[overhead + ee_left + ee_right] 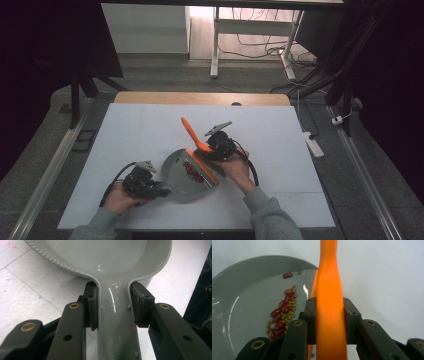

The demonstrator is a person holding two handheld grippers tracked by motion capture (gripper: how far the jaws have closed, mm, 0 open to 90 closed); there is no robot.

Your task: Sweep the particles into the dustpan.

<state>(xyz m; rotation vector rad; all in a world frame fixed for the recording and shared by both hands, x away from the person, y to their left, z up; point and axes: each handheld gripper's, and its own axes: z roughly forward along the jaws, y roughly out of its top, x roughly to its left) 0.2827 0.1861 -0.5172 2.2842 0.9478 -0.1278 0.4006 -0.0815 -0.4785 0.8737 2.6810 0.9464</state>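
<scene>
A grey dustpan [177, 172] lies on the white table, its handle [116, 322] clamped between the pads of my left gripper [113, 306], which sits at the pan's near left [162, 190]. Red beans [279, 315] mixed with small green ones are heaped inside the pan [244, 297], against the orange brush head [206, 169]. The brush's orange handle [329, 290] rises up and away from the pan [191, 131]. My right gripper [329, 315] is shut on that handle, just right of the pan [209, 150].
The white table sheet [140, 130] has bare room to the left, far side and right of the pan. A wooden table edge [200, 98] runs along the back. Beyond it stand desk legs and floor cables [260, 50].
</scene>
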